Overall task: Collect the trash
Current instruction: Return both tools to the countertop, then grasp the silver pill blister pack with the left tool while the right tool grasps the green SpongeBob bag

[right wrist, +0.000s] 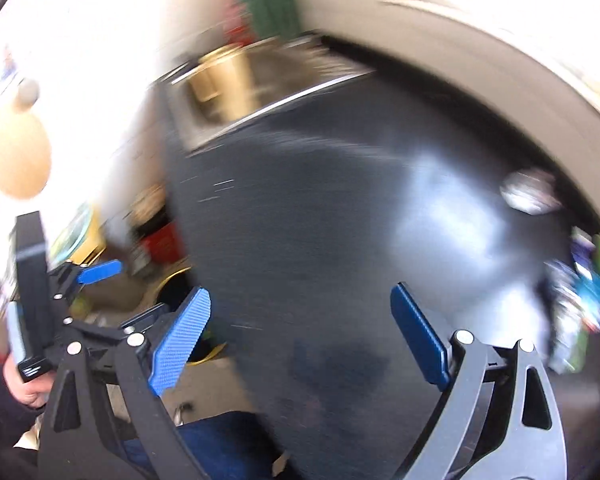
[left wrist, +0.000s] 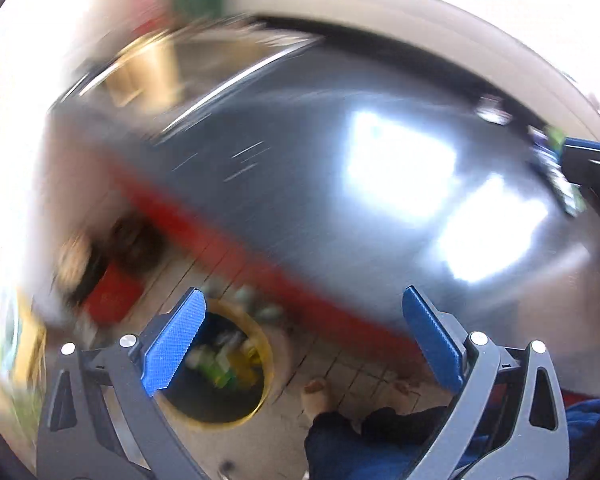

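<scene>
Dark counter (right wrist: pixel 320 220) mostly bare; wrappers (right wrist: pixel 580 292) and foil wad (right wrist: pixel 530 192) at far right. Left gripper (left wrist: pixel 300 340) and right gripper (right wrist: pixel 300 336) wide open, empty. Bin (left wrist: pixel 220 372) below, holding rubbish. Between pickups, apparently; next, reach to wrappers.

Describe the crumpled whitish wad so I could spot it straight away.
Start at the big dark countertop, then look to its far right edge. The crumpled whitish wad lies there alone, pale and rounded, beyond the colourful wrappers heaped nearer the camera.
</scene>
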